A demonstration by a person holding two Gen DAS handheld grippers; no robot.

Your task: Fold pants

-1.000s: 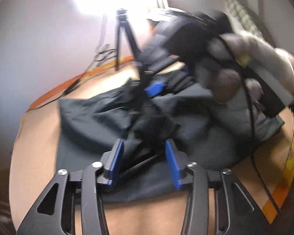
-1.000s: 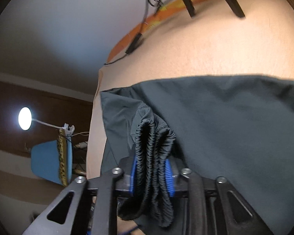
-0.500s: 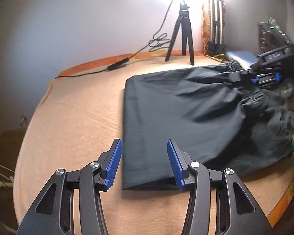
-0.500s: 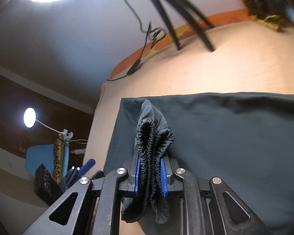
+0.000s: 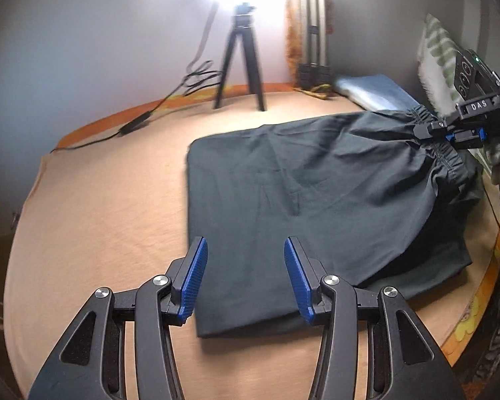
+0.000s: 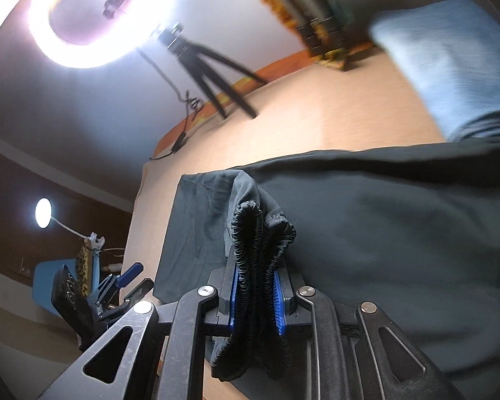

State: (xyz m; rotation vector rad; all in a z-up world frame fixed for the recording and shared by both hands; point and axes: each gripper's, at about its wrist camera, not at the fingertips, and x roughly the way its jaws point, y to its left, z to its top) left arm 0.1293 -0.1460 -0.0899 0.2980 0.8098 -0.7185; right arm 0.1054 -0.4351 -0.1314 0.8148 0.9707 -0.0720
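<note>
Dark, soft pants (image 5: 300, 183) lie folded on a tan bed (image 5: 100, 216), their bunched elastic waistband (image 6: 261, 233) pinched in the right gripper (image 6: 256, 300); left gripper (image 5: 245, 276) hovers open, empty, over the limp near corner.

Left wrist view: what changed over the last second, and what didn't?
The right gripper, a second ago close in front of this camera over the bunched pants, has carried the elastic waistband off to the right edge, drawing the cloth out flatter. Unchanged: the right gripper stays shut on the waistband; the left gripper stays open and empty; the tripod stands at the back.
</note>
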